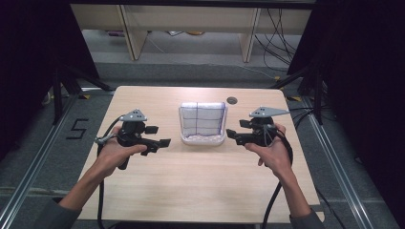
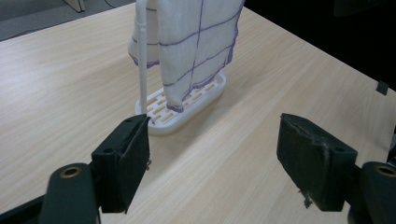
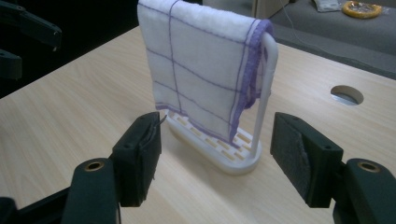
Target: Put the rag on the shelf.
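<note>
cloth (image 3: 196, 70): white, purple grid lines | rack (image 3: 233, 158): white | table (image 1: 200, 176): pale wood

Worktop (image 1: 200, 181): pale wood-grain laminate, smooth, faint sheen. Towel (image 3: 201, 74): white woven cloth, soft and slightly nubbly, purple stitched grid lines and purple edging. Rack (image 3: 233, 161): white plastic, smooth, semi-gloss, with slotted base. Left hand-held gripper (image 2: 212, 158) and right hand-held gripper (image 3: 217, 156): matt black plastic, pad faces rough and scuffed.
</note>
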Tool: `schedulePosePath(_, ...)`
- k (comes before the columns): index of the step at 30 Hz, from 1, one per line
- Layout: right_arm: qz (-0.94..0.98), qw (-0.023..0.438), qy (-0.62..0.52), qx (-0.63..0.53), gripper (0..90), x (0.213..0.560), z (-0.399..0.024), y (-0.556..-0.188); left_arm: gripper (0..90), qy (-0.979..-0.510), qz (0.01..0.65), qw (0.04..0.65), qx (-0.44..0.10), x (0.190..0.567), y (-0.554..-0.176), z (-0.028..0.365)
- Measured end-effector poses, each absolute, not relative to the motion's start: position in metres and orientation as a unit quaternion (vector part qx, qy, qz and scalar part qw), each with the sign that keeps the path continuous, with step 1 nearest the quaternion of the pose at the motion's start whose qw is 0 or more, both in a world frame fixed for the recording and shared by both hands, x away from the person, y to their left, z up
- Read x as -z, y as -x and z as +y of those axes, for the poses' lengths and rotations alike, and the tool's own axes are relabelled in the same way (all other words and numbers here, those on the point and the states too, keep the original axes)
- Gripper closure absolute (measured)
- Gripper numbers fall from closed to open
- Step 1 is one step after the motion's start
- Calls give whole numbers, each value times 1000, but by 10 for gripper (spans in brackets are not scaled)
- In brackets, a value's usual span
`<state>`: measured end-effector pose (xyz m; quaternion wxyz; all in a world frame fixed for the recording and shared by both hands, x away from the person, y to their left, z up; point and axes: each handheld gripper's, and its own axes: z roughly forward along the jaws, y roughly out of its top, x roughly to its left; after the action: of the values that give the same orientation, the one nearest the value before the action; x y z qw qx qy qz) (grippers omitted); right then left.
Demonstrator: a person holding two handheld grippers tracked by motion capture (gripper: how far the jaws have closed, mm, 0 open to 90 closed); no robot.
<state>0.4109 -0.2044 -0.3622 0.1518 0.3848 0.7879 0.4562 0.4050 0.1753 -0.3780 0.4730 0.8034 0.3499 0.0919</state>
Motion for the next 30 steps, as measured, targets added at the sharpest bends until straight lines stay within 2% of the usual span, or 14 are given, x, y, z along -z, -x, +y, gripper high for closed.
schedulePosePath(6,789,146,-389,-452,299,369,-203,-400,229,-811,339,469,-85,386,-396,178)
schedulePosePath(30,804,133,-366,-449,291,406,-191,-362,214,-824,309,469,-77,414,-353,180)
